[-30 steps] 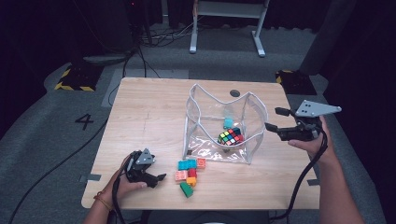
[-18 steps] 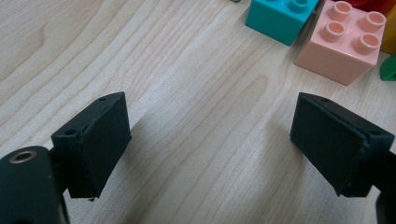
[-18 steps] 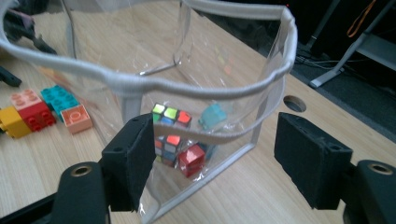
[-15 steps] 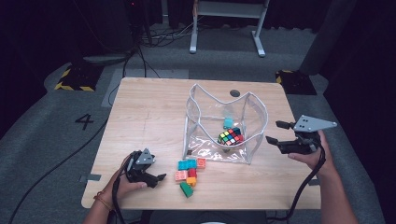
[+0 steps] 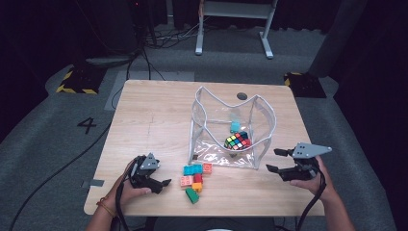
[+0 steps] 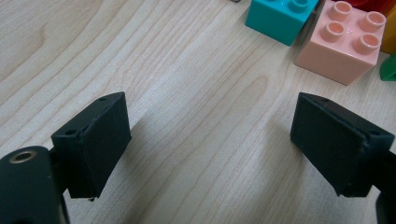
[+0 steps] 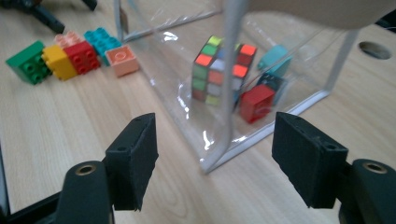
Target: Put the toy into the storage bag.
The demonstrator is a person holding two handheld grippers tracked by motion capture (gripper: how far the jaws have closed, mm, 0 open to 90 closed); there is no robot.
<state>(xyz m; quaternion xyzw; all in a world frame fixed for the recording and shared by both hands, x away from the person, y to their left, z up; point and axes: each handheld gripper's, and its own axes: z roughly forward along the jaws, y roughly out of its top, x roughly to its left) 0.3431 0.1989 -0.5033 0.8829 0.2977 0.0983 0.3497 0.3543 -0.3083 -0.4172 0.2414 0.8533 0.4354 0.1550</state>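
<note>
The right tool (image 5: 275, 160) sits low over the bench (image 5: 159, 115) at the near right corner of the clear bag (image 5: 260, 126), its jaws fairly wide with nothing between the pads; they have just been closing slightly. In the right gripper view the bag's white-edged corner seam (image 7: 227, 93) stands upright straight ahead of the gap between the jaws, close but not yet between the pads, so a short push toward the left should bring it in. Inside the bag lie a colour cube (image 5: 237, 141) and a few bricks. The left tool (image 5: 161, 185) rests at the near left, jaws wide and empty, with the loose bricks (image 5: 195, 177) just to its right, so that hand is nearer to them, while the right hand is nearer the bag
</note>
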